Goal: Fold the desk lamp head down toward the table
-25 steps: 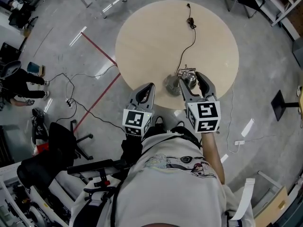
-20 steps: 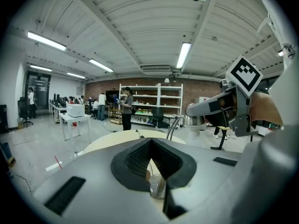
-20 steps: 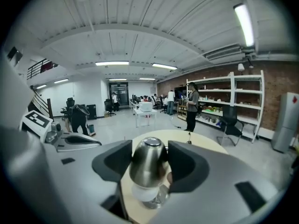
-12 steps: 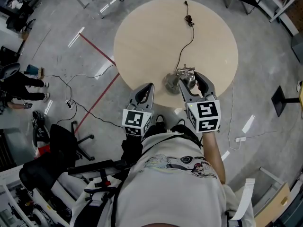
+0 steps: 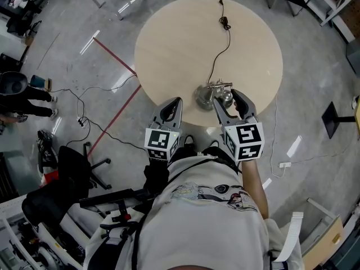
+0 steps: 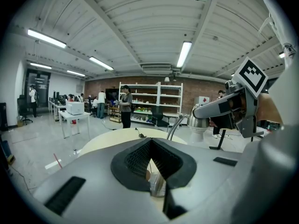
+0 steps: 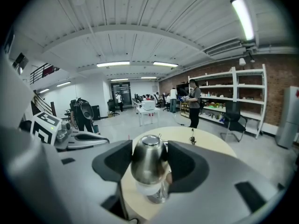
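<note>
Open tabletop (image 5: pixel 169 49) spreads left of the lamp (image 5: pixel 211 93) (its cord (image 5: pixel 226 24) crosses beyond).

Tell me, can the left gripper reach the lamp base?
Probably yes: only bare table lies between the left gripper and the base, and the right gripper holds the head on the far side.

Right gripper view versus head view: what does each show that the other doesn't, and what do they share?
Only the right gripper view: the right gripper with both pads pressed against the steel lamp head, plus shelving and a standing person beyond.

Only the head view: the holder's shirt, red floor tape, and the round table seen whole.

Both: the lamp head gripped near the table's near edge, and the left gripper off the lamp.
</note>
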The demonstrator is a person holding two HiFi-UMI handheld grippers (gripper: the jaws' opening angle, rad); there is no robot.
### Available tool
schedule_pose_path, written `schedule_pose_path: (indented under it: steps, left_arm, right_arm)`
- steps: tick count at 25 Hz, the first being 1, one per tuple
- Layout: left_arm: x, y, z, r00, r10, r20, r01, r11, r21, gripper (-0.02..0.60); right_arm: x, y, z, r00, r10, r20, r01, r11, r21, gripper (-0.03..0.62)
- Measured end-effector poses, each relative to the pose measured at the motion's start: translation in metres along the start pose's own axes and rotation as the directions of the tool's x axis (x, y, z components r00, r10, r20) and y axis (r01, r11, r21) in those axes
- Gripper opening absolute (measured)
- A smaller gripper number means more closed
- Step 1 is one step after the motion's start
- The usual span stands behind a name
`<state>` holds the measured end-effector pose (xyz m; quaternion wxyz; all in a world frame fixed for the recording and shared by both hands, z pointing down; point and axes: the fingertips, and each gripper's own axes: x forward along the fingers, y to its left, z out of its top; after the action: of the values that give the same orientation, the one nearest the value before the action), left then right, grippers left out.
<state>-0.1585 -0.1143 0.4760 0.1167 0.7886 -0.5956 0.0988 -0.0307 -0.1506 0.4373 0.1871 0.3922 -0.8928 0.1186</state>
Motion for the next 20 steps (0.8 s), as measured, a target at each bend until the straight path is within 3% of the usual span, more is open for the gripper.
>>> schedule_pose_path:
  steps: [20]
  left_arm:
    - [0.009,-0.018,-0.006,0.999,-0.046,-0.028,0.046,0.999,0.016,0.003]
  right_arm:
    - [-0.02,0.015,-0.059,0.997,0.005,-0.074,-0.009,0.998,-0.055,0.243]
